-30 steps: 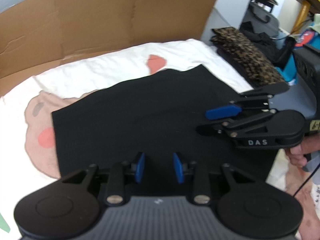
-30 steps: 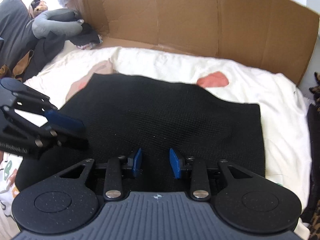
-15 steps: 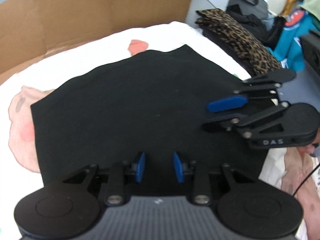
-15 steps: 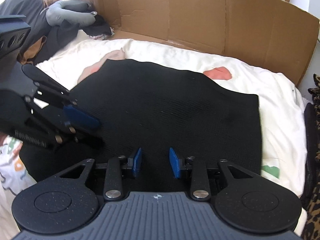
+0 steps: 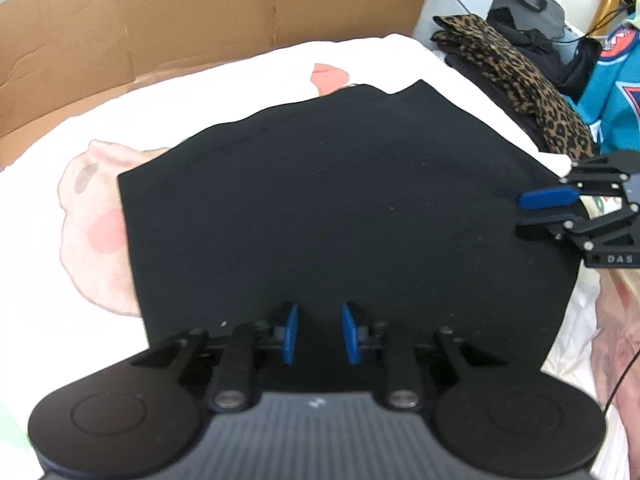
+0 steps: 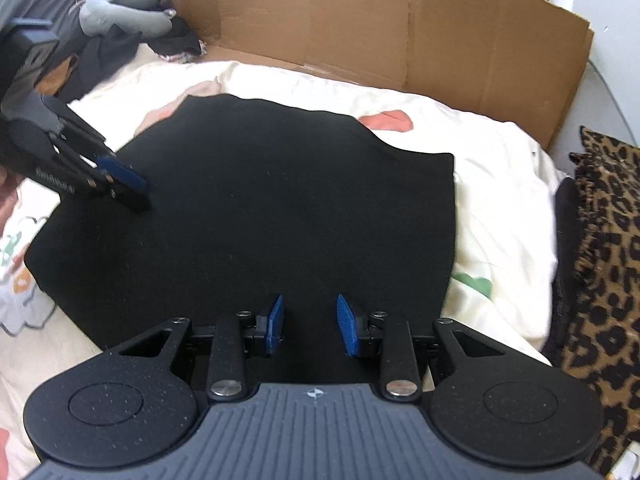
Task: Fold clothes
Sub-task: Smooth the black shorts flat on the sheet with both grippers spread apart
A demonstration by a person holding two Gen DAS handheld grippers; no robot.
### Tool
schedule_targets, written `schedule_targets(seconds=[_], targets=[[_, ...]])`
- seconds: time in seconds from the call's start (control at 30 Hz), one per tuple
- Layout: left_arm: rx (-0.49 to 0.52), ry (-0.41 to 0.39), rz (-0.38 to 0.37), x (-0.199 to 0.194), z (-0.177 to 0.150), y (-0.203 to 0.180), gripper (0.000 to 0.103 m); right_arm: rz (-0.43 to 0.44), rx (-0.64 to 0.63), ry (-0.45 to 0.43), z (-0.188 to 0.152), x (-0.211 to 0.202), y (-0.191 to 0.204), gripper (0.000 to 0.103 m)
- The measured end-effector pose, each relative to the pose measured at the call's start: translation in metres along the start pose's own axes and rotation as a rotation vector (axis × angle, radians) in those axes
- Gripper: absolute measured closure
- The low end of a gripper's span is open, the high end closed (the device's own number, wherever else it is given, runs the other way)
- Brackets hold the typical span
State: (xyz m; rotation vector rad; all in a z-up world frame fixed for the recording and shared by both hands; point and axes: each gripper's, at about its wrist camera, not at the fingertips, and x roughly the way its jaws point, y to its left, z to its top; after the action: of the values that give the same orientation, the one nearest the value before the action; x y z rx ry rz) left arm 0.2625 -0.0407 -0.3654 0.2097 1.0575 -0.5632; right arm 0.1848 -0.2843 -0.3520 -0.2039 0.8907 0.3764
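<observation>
A black garment (image 5: 332,208) (image 6: 260,208) lies flat on the white printed sheet (image 5: 224,80) (image 6: 496,184). My left gripper (image 5: 319,334) hovers over its near edge. The jaws are closing, with only flat cloth showing below the gap and nothing pinched between the blue pads. Seen from the right wrist, the left gripper (image 6: 134,190) is at the garment's left side. My right gripper (image 6: 311,324) is open above the near edge, toward the right corner. From the left wrist, the right gripper (image 5: 538,216) is at the garment's right edge.
A cardboard wall (image 5: 200,20) (image 6: 400,24) stands behind the bed. A folded leopard-print cloth (image 5: 520,76) (image 6: 600,260) lies on the right, with a teal jersey (image 5: 616,92) and dark bags beyond. A grey pillow (image 6: 120,12) and dark clothes lie at the back left.
The two grippers have drawn apart: the right one slid out to the garment's right edge, the left one toward its left side. The left jaws have narrowed a little.
</observation>
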Motion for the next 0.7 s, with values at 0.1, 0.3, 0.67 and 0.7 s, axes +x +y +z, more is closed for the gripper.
schedule_targets(seconds=[0.1,0.3,0.67,0.7], targets=[[0.010,0.021,0.034,-0.005,-0.001,0.000,0.078,-0.017,0.021,0.010,-0.003,-0.007,-0.003,0.067],[-0.033,0.046,0.072,-0.030,-0.001,0.010,0.079,-0.048,0.087,0.004,-0.006,-0.027,-0.007,0.067],[0.046,0.027,-0.107,-0.035,-0.014,-0.041,0.077,0.035,0.060,0.003,-0.014,-0.030,0.033,0.067],[0.063,0.034,-0.119,-0.032,-0.017,-0.046,0.077,0.035,0.054,0.011,-0.017,-0.027,0.036,0.067]])
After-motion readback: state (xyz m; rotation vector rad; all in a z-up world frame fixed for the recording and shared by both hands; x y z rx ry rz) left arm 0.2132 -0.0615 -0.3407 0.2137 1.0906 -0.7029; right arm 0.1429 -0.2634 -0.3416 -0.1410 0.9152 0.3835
